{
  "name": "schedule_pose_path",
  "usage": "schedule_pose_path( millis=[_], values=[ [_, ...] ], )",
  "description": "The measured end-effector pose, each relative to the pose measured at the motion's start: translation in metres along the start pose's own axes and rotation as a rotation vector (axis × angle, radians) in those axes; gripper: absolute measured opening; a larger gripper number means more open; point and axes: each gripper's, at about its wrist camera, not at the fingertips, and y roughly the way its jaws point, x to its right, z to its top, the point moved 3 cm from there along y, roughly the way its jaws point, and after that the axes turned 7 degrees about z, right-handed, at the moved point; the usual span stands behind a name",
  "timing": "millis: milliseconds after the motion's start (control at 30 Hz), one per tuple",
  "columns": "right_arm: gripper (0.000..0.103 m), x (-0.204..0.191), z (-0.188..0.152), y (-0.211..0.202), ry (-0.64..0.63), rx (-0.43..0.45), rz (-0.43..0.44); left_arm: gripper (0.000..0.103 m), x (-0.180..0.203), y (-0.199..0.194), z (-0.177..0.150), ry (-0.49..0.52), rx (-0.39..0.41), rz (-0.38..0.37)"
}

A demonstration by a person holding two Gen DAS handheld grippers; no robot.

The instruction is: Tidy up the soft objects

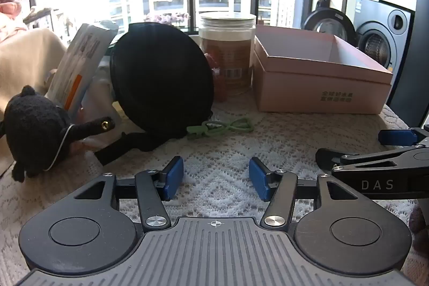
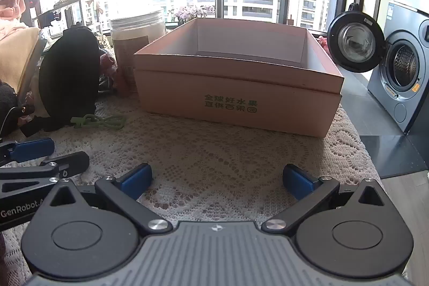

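A black plush toy (image 1: 32,127) lies at the left on the lace tablecloth (image 1: 228,152). A round black soft pouch (image 1: 161,77) leans behind a green cord (image 1: 222,127). An open pink box (image 1: 316,71) stands at the right; it also shows in the right wrist view (image 2: 236,98), and what shows of its inside is bare. My left gripper (image 1: 216,177) is open and holds nothing, low over the cloth. My right gripper (image 2: 217,181) is open and holds nothing, in front of the box. It also shows in the left wrist view (image 1: 375,149).
A clear jar (image 1: 226,52) stands between the pouch and the box. A tilted white carton (image 1: 77,66) and beige cloth (image 1: 24,58) are at the left. A washing machine (image 2: 402,71) with its door open stands beyond the table's right edge.
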Motion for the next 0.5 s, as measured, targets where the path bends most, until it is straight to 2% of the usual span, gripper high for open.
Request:
schedule_pose_path(
  millis=[500],
  values=[
    [0.103,0.0001,-0.0001,0.0000,0.000,0.001,0.000,0.060,0.0013,-0.0001,0.0003,-0.004,0.000,-0.003]
  ],
)
